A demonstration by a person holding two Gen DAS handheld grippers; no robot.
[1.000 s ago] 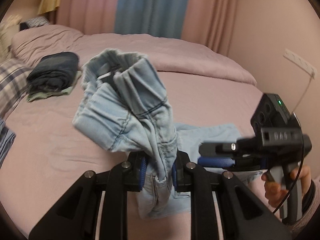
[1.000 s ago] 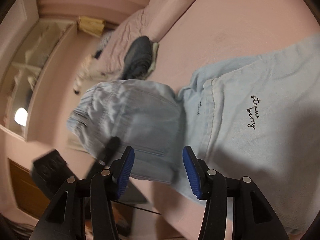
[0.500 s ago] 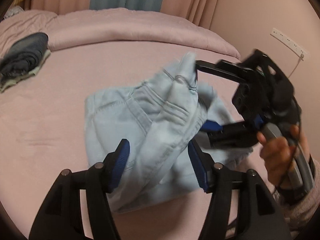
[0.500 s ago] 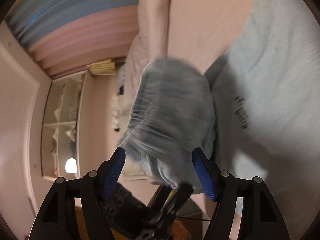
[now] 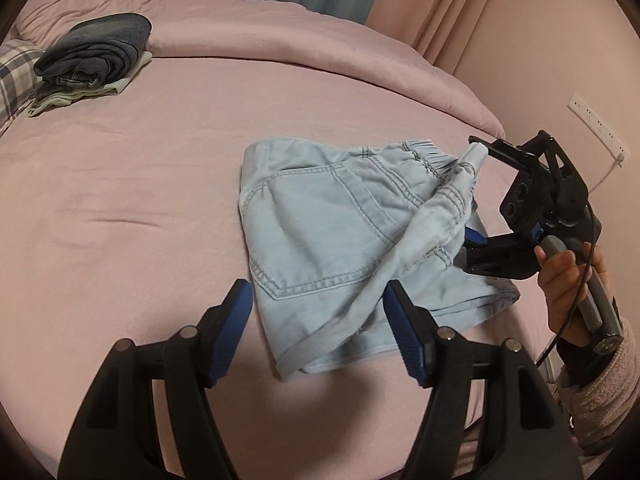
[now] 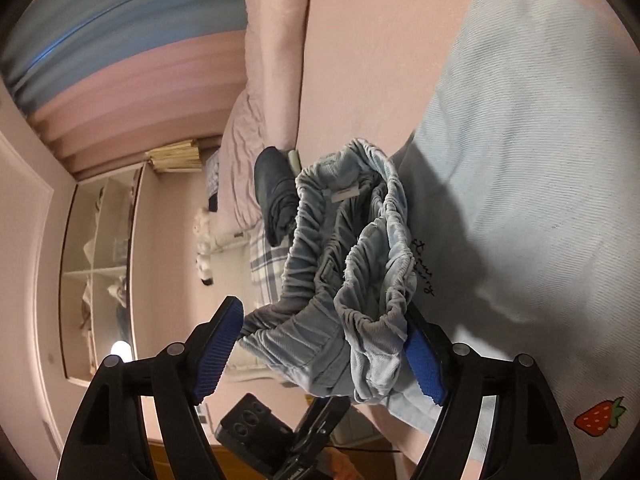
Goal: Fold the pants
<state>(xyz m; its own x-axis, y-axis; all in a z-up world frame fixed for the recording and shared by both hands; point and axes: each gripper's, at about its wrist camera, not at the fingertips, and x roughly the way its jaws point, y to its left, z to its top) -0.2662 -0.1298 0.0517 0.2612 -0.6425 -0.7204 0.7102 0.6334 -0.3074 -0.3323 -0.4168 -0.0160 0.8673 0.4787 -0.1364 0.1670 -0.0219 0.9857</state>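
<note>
Light blue denim pants lie folded on the pink bed, back pocket up. My left gripper hovers just above their near edge. Its jaws are opening and the pads touch no cloth. A hand holds my right gripper at the pants' right side, turned on its side. In the right wrist view, the bunched elastic waistband hangs loosely between the jaws of the right gripper. Those jaws are opening and no longer pinch it. A strawberry patch shows on the flat layer underneath.
A dark folded clothes pile and plaid fabric sit at the bed's far left. A rolled pink duvet runs along the back, with curtains behind it. A wall socket strip is on the right. White shelving stands across the room.
The left gripper was shut on the raised pants and has let go. The pants now lie folded on the bed. Both grippers have opened, and the right one has rolled onto its side.
</note>
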